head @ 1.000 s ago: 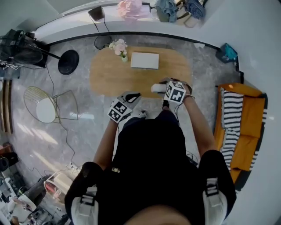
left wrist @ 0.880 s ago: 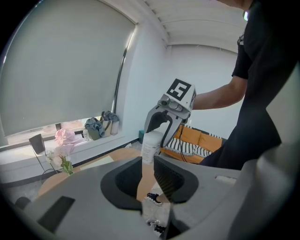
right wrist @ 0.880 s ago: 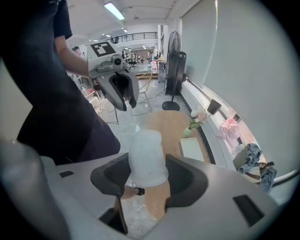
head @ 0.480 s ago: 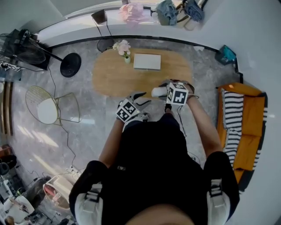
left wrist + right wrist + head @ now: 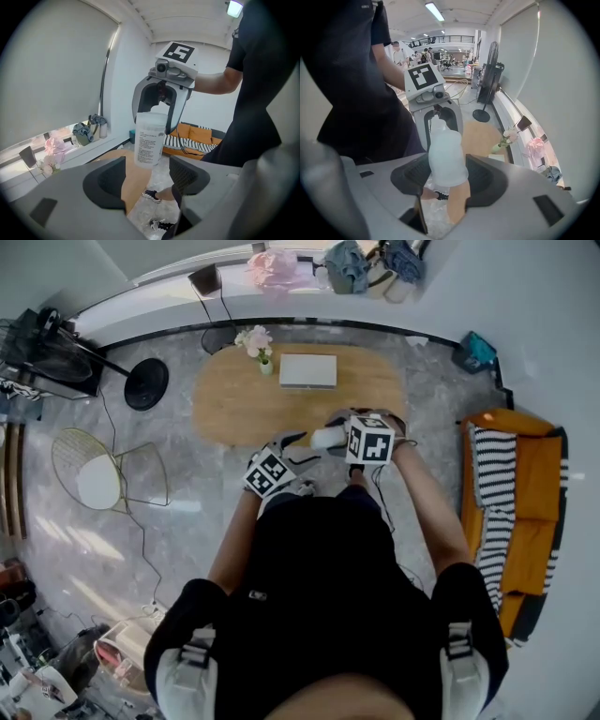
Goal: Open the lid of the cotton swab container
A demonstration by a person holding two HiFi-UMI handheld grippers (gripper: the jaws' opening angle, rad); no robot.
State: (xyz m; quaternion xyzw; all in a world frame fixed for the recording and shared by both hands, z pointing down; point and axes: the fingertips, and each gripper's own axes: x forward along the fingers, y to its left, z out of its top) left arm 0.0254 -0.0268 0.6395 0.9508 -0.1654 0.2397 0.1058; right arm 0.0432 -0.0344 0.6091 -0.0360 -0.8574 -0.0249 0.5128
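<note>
The cotton swab container point(image 5: 321, 438) is a white translucent cylinder with a printed label point(image 5: 149, 140). It is held in the air in front of the person, over the near edge of the table. My right gripper point(image 5: 336, 435) is shut on its body, and in the right gripper view the pads point(image 5: 480, 176) press the container point(image 5: 446, 154) from both sides. My left gripper point(image 5: 298, 448) faces it from the left and its jaws are opening wide. The container's free end stands just beyond the left fingers point(image 5: 112, 176), untouched by them.
An oval wooden table point(image 5: 234, 399) lies ahead with a flat white box point(image 5: 308, 370) and a small vase of flowers point(image 5: 255, 343) on it. A wire chair point(image 5: 98, 465) stands at the left. At the right is an orange sofa point(image 5: 525, 512) with a striped blanket.
The left gripper has swung up and to the right toward the container, and its jaws have gone from shut to wide apart. The right gripper has shifted slightly left with the container.
</note>
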